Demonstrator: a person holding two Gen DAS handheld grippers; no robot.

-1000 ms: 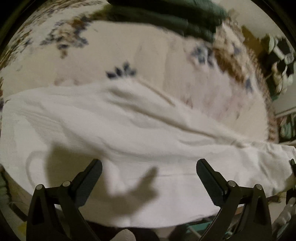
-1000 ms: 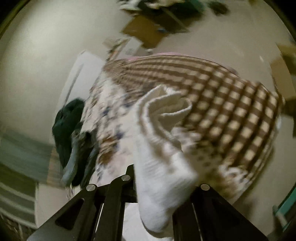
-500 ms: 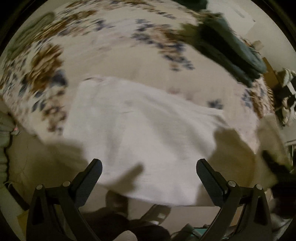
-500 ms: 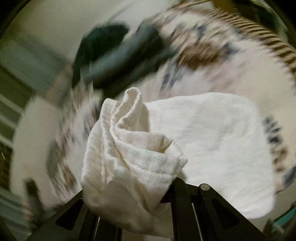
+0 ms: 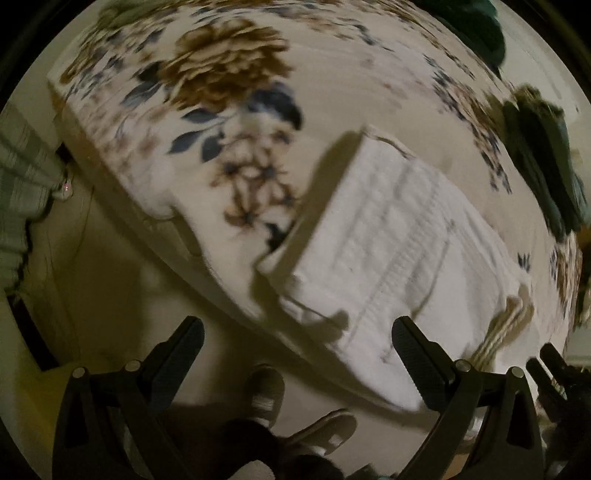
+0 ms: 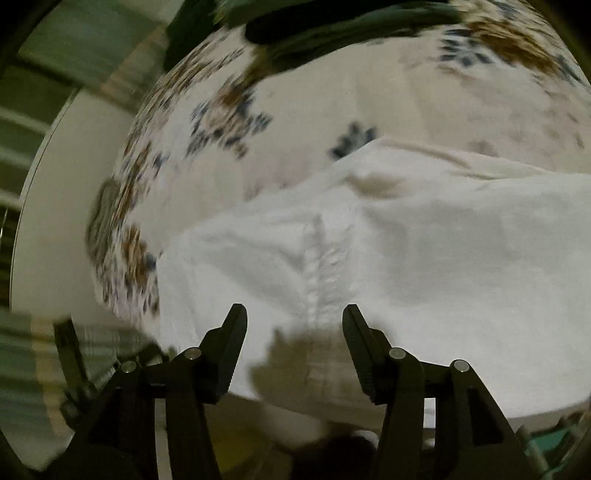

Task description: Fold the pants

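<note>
The white pants (image 5: 399, 258) lie folded over on a floral bedspread (image 5: 229, 122), near the bed's near edge. In the right wrist view the pants (image 6: 424, 258) spread flat, with a ribbed seam running toward the camera. My left gripper (image 5: 295, 347) is open and empty, just off the bed edge, left of the folded pile. My right gripper (image 6: 295, 328) is open and empty, hovering just above the near edge of the pants.
Dark green clothes (image 5: 543, 162) lie at the far right of the bed and also show in the right wrist view (image 6: 332, 22). Slippered feet (image 5: 266, 391) stand on the floor below the bed edge. The floral bedspread (image 6: 229, 110) ends at the left over a pale floor.
My right gripper has let go of the bunched pants leg, which now lies folded over the rest. My left gripper has swung left along the bed edge.
</note>
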